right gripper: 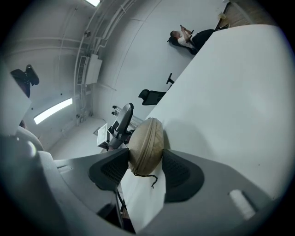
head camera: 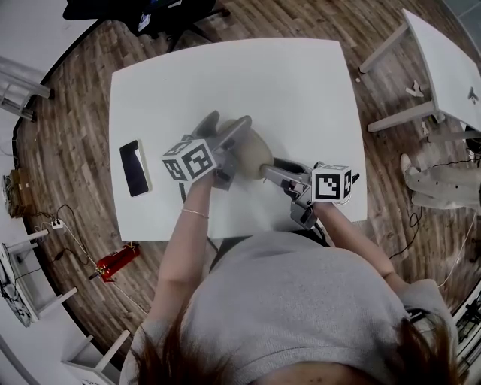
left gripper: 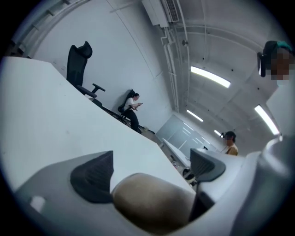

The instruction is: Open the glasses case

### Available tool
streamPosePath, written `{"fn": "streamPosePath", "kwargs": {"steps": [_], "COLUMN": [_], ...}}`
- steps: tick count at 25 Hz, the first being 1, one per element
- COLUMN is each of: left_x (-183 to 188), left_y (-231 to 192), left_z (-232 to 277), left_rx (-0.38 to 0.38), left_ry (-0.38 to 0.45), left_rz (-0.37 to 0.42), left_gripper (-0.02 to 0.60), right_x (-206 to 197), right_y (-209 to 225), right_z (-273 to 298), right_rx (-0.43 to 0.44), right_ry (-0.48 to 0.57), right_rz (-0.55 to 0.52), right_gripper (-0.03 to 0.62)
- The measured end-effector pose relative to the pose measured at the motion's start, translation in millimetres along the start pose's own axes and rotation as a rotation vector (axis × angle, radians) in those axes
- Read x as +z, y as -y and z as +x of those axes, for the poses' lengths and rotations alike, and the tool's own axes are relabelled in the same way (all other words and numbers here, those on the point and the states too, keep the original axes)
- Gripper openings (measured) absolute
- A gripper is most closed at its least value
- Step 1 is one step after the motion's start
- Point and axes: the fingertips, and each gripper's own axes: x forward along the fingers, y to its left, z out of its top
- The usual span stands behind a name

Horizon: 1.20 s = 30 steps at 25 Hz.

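Note:
A tan zip-up glasses case [head camera: 254, 150] lies on the white table [head camera: 301, 83] near its front middle. My left gripper [head camera: 223, 124] hangs over the case's left part with its jaws wide apart. In the left gripper view the rounded case [left gripper: 152, 203] sits low between the dark pads [left gripper: 94, 177], with a gap at the right pad. My right gripper [head camera: 269, 171] comes in from the right. Its two pads [right gripper: 110, 170] rest against both sides of the case's near end [right gripper: 146, 143]. A zipper cord [right gripper: 152, 179] dangles below that end.
A dark phone [head camera: 135, 167] lies near the table's left edge. Another white table [head camera: 443, 60] stands at the upper right, and an office chair [head camera: 143, 11] beyond the far edge. A red object [head camera: 116, 261] and cables lie on the wooden floor at left.

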Motion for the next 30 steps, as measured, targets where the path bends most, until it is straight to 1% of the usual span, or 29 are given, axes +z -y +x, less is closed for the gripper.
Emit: {"fn": "streamPosePath", "kwargs": {"steps": [1, 3, 5, 7, 9, 12, 14, 16, 17, 18, 19, 21, 23, 24, 27, 29, 30], "left_x": [2, 11, 20, 22, 22, 20, 19, 17, 16, 16, 15, 15, 15, 15, 10, 4, 1], "left_y": [-4, -15, -24, -29, -29, -21, -17, -17, -17, -16, -14, -5, 3, 8, 20, 29, 35], "left_z": [-2, -8, -15, -18, -21, -27, -33, -40, -43, -45, -47, -52, -58, -60, -65, -67, -68], "left_rx": [0.018, 0.064, 0.107, 0.143, 0.169, 0.167, 0.176, 0.218, 0.245, 0.265, 0.273, 0.266, 0.258, 0.251, 0.218, 0.193, 0.182], "left_ry": [0.024, 0.097, 0.146, 0.144, 0.141, 0.149, 0.153, 0.153, 0.152, 0.151, 0.148, 0.142, 0.14, 0.143, 0.156, 0.152, 0.147], "left_rz": [-0.007, -0.025, -0.035, -0.02, 0.006, 0.033, 0.051, 0.089, 0.114, 0.137, 0.158, 0.194, 0.229, 0.242, 0.261, 0.264, 0.263], "left_gripper": [0.51, 0.441, 0.401, 0.361, 0.288, 0.25, 0.195, 0.066, 0.017, 0.002, 0.002, 0.002, 0.002, 0.002, 0.002, 0.002, 0.002], "right_x": [-2, -4, -7, -11, -16, -22, -23, -25, -26, -26, -25, -24, -23, -25, -29, -24, -18], "right_y": [2, 7, 9, 10, 12, 16, 20, 23, 25, 26, 27, 28, 30, 31, 26, 18, 11], "right_z": [1, 3, 5, 6, 7, 8, 8, 6, 5, 3, 1, -5, -14, -18, -29, -38, -41], "right_rx": [-0.014, -0.051, -0.08, -0.105, -0.14, -0.212, -0.255, -0.28, -0.29, -0.302, -0.317, -0.367, -0.439, -0.461, -0.485, -0.503, -0.497], "right_ry": [0.002, 0.0, -0.016, -0.039, -0.066, -0.084, -0.073, -0.072, -0.073, -0.069, -0.063, -0.048, -0.03, -0.02, 0.014, 0.068, 0.103], "right_rz": [0.009, 0.008, 0.001, -0.007, -0.031, -0.054, -0.054, -0.052, -0.054, -0.059, -0.066, -0.091, -0.135, -0.154, -0.21, -0.281, -0.315], "right_gripper": [0.232, 0.232, 0.233, 0.236, 0.239, 0.236, 0.229, 0.232, 0.238, 0.239, 0.239, 0.224, 0.176, 0.163, 0.097, 0.011, 0.005]}}
